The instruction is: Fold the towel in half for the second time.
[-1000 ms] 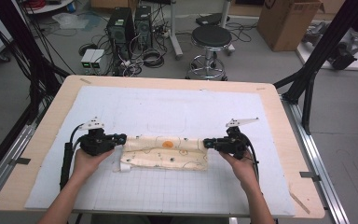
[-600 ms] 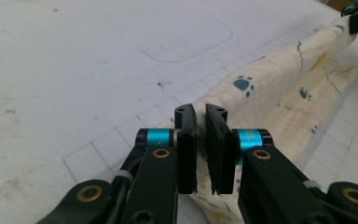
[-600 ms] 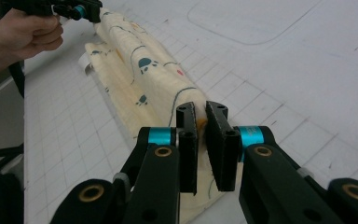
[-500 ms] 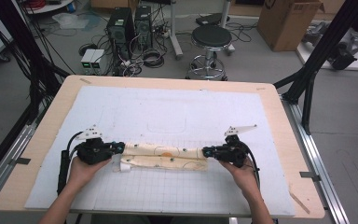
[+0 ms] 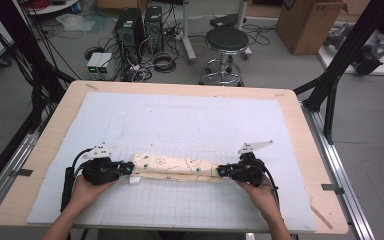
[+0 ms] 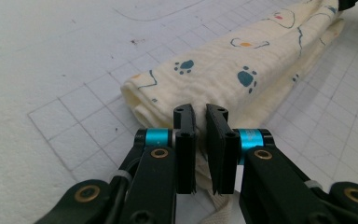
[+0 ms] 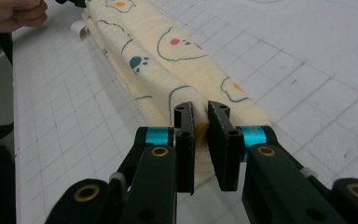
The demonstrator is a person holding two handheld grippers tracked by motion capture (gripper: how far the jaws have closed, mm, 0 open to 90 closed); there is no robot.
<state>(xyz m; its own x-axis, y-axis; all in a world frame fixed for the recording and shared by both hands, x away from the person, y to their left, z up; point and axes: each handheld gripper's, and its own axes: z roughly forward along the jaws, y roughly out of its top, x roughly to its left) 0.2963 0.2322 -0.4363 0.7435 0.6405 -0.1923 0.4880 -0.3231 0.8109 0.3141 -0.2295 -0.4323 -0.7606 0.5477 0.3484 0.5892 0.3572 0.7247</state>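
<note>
A cream cloth [image 5: 175, 167] printed with paw marks and animal outlines lies folded into a long narrow strip across the gridded mat [image 5: 180, 115]. My left gripper [image 5: 129, 167] pinches its left end and my right gripper [image 5: 221, 171] pinches its right end. In the left gripper view the jaws [image 6: 200, 112] stand almost together, with the folded end of the cloth [image 6: 223, 70] caught between them. In the right gripper view the jaws [image 7: 201, 109] have just been opening slightly, with the cloth [image 7: 168, 60] still filling the narrow gap.
The white mat covers a wooden table [image 5: 305, 130], and a hand [image 7: 14, 14] shows beyond the cloth's far end. A small white tag [image 5: 134, 180] sticks out near the left end. Behind the table stand a black stool [image 5: 225, 40], computer cases and cables.
Both hands came toward the table's near edge and sank. The cloth went from a wider fold to a narrow strip lying on the mat.
</note>
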